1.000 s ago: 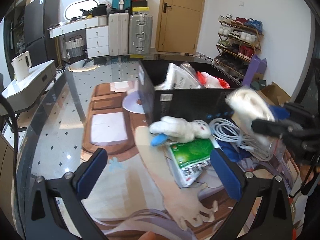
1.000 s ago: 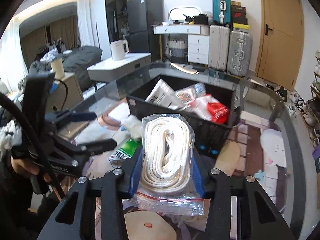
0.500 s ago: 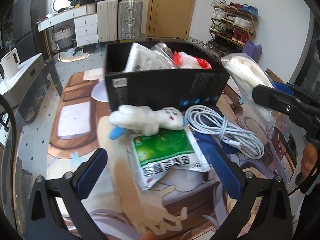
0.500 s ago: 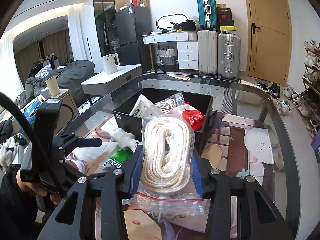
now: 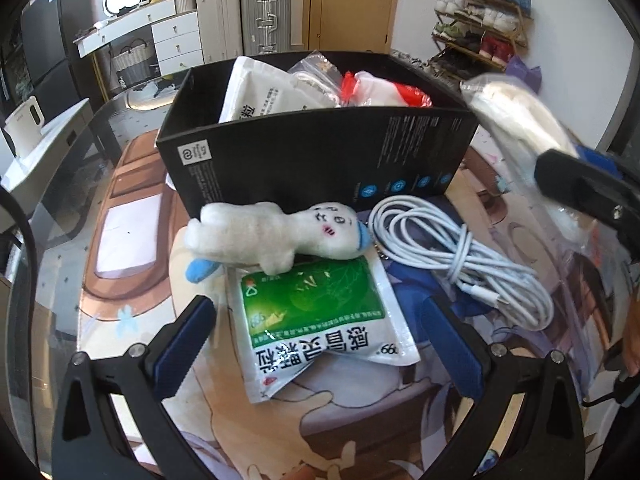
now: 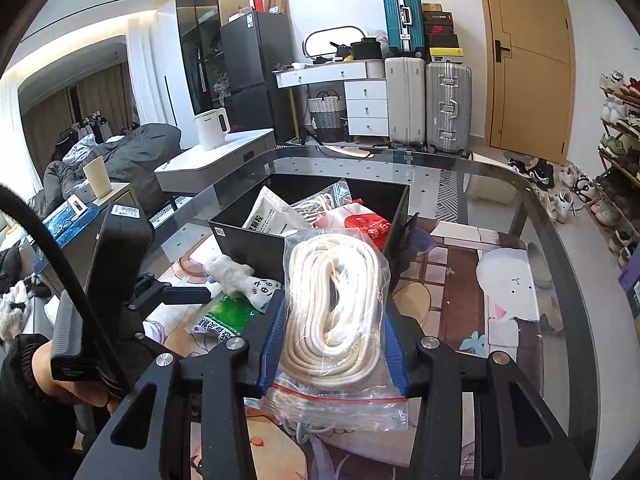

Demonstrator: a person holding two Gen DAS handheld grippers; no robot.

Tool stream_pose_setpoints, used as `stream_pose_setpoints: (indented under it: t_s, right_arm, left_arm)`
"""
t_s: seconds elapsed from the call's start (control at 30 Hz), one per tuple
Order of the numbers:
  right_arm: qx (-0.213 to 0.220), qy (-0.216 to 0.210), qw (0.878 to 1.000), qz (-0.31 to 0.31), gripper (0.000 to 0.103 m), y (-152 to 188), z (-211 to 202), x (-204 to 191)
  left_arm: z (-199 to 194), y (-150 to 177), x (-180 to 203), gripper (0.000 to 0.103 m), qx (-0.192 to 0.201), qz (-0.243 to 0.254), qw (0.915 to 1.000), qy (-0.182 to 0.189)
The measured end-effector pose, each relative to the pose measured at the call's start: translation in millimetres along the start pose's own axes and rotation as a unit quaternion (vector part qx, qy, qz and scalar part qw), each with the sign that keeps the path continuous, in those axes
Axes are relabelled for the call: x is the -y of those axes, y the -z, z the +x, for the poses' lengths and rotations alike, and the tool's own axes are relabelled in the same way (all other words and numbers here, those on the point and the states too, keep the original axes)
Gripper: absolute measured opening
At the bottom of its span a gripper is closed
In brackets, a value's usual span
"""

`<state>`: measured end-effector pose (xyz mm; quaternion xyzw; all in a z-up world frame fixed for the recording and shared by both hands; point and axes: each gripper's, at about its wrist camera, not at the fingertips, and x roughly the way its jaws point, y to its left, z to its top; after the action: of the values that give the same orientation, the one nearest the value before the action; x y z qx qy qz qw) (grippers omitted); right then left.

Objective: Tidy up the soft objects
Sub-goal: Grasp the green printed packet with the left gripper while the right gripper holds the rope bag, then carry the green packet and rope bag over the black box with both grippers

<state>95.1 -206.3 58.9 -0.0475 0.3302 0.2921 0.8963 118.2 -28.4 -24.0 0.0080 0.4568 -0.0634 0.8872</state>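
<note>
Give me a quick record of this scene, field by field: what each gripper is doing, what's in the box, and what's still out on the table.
left gripper: open, empty, over the green packet
right gripper: shut on the rope bag, held above the table
box: black, open top, holds a white packet, a clear bag and a red-and-white bag
plush toy: lying in front of the box, partly on the green packet
cable: white, coiled, right of the toy
table: glass, with a cartoon mat

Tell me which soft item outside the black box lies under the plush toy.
The green-and-white foil sachet; the white plush toy overlaps its top edge, unlike the coiled white cable alongside.
</note>
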Motion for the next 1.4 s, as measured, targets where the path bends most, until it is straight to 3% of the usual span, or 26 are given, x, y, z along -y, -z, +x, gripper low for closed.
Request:
stream_pose_setpoints:
  t_s: [0.27,0.37,0.6,0.83,1.4]
  right_arm:
    - [-0.001,-0.001,1.000,-0.001,0.044,1.0,-0.5,-0.7]
    - [-0.001,-0.001,1.000,-0.001,0.044,1.0,-0.2,-0.8]
    - [-0.003,-0.001,1.000,-0.001,0.044,-0.1,1.3,-2.6]
    - [-0.007,-0.003,1.000,-0.004,0.044,1.1,5.1,-4.4]
    - [-0.007,-0.006,1.000,-0.007,0.044,2.2,7.9,-5.5]
  left_arm:
    - [1.0,1.4,4.9,0.102,-0.003,0.007,0.9999,-0.008]
    - [-2.2,4.4,1.3,0.096,0.002,0.005,0.9999,-0.010]
    - [-15.5,15.1,-11.0,0.062,0.025,0.009,0.9996,-0.006]
    - [-25.6,25.6,-20.2,0.043,0.036,0.011,0.9993,0.002]
    - [-58.7,41.4,-24.9,0.041,0.061,0.013,0.9975,0.034]
